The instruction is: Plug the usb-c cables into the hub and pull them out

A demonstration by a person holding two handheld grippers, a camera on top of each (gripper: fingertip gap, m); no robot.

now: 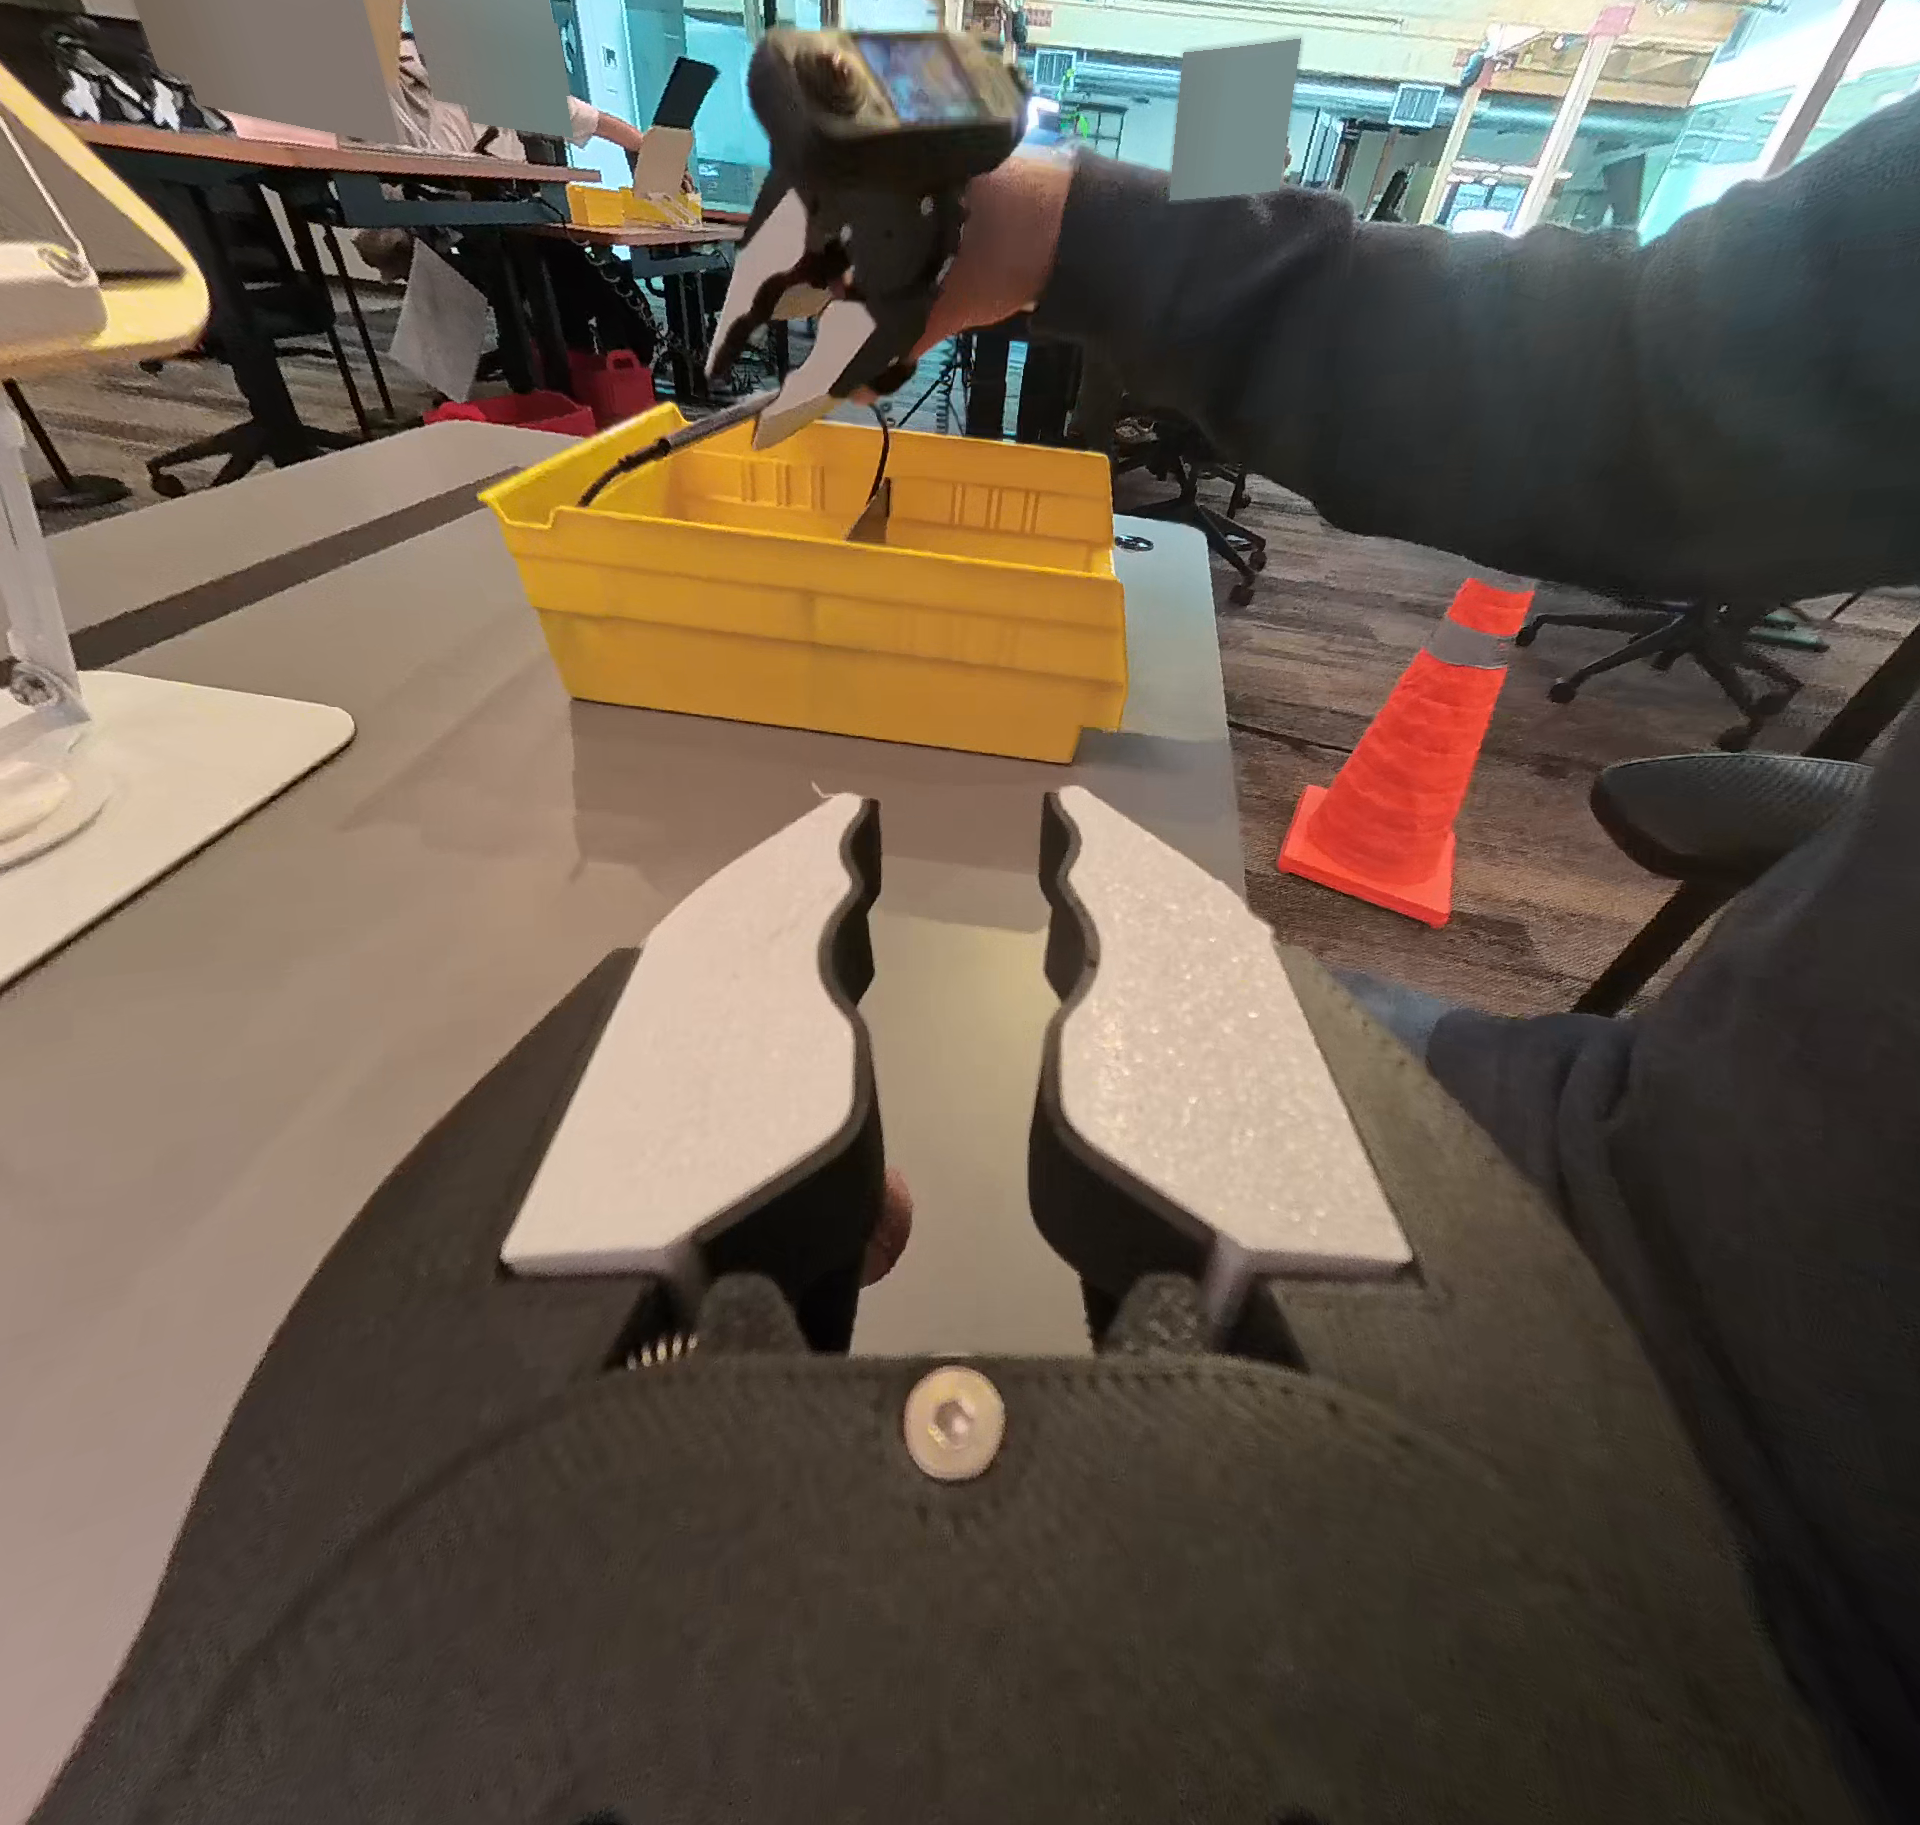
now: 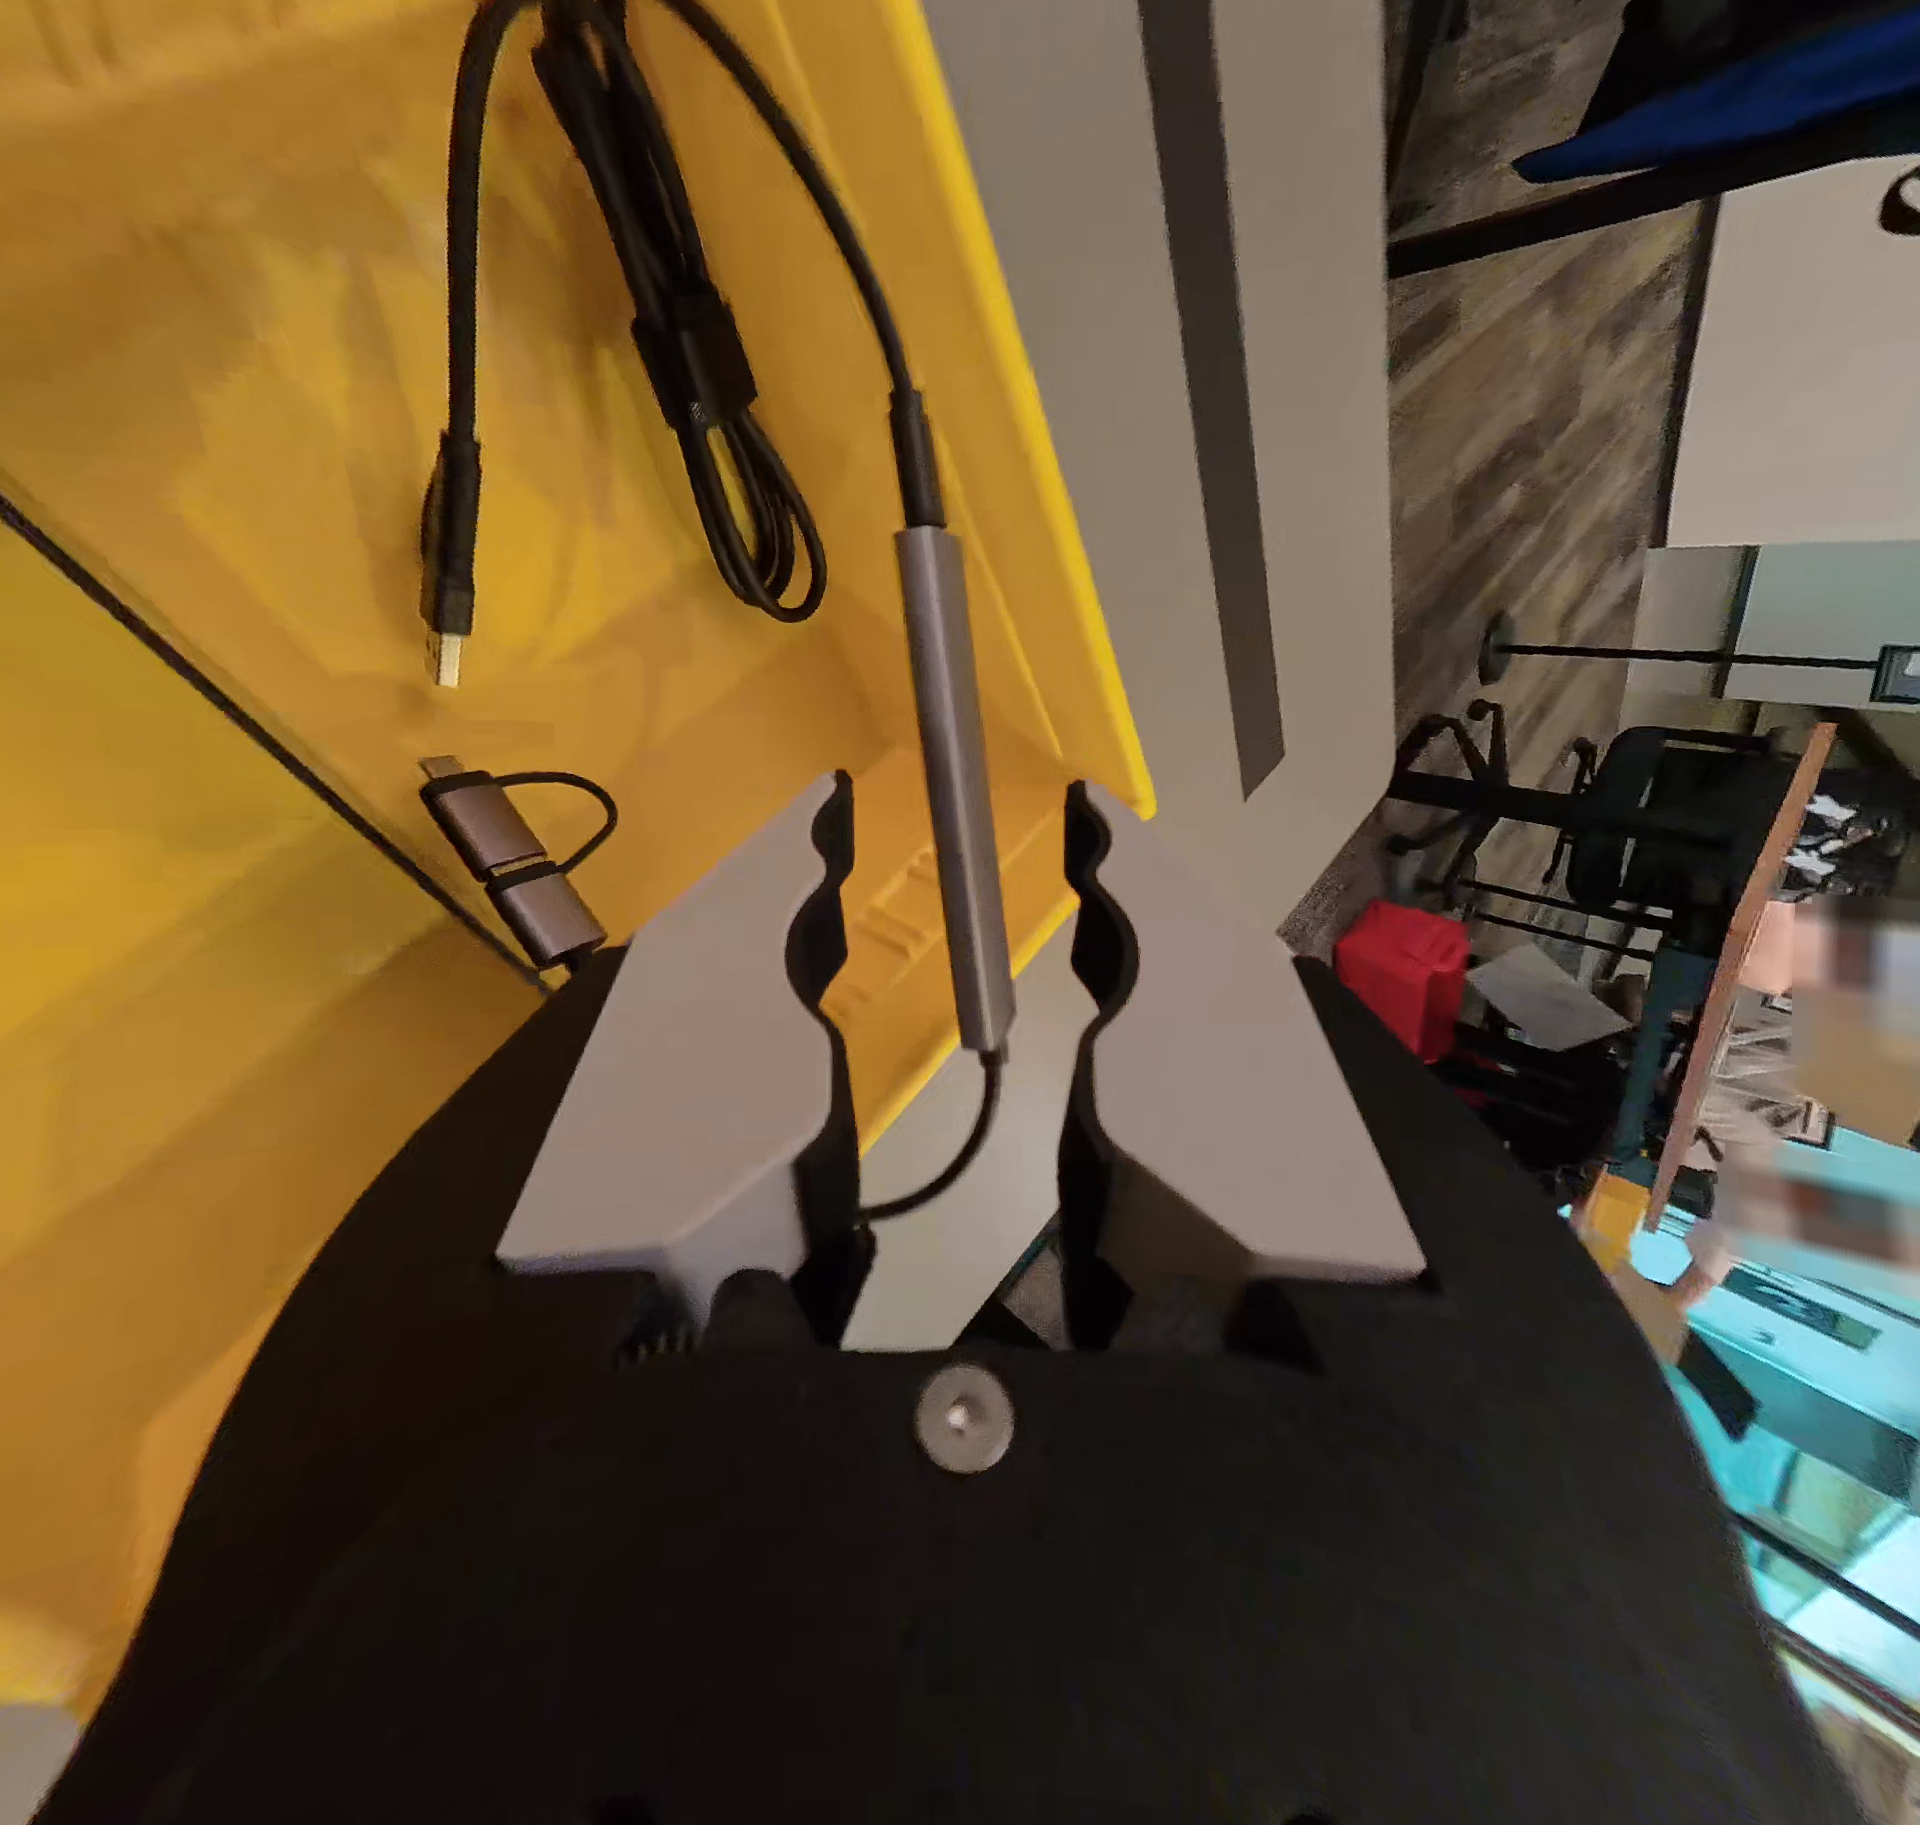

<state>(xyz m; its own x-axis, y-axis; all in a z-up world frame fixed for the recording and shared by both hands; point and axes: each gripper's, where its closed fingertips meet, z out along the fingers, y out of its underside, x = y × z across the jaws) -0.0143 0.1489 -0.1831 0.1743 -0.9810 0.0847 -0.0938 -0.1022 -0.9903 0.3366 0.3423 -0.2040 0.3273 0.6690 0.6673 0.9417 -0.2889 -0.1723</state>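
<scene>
A yellow bin (image 1: 831, 632) stands on the grey table (image 1: 364, 944). In the right wrist view the bin (image 2: 260, 217) holds a slim grey hub (image 2: 940, 653) that lies along its wall. A black cable (image 2: 831, 186) is plugged into the hub's far end. A loose black cable end with a gold plug (image 2: 449, 622), a strapped cable bundle (image 2: 707, 373) and a grey adapter plug (image 2: 509, 861) lie in the bin. My right gripper (image 2: 958, 783) is open, its fingers on either side of the hub without touching it; it also shows above the bin in the left wrist view (image 1: 736, 406). My left gripper (image 1: 958, 801) is open and empty over the table, in front of the bin.
A white stand base (image 1: 156, 767) sits at the table's left. The table's right edge drops to the floor, where an orange cone (image 1: 1392, 757) and office chairs (image 1: 1662, 643) stand. A person's dark sleeve (image 1: 1455, 373) crosses above the bin. Tip to tip, the grippers are about 40 cm apart. The grey adapter plug (image 2: 509, 861) is closer to my right gripper, around 9 cm from its tips; the left tips are 40 cm off.
</scene>
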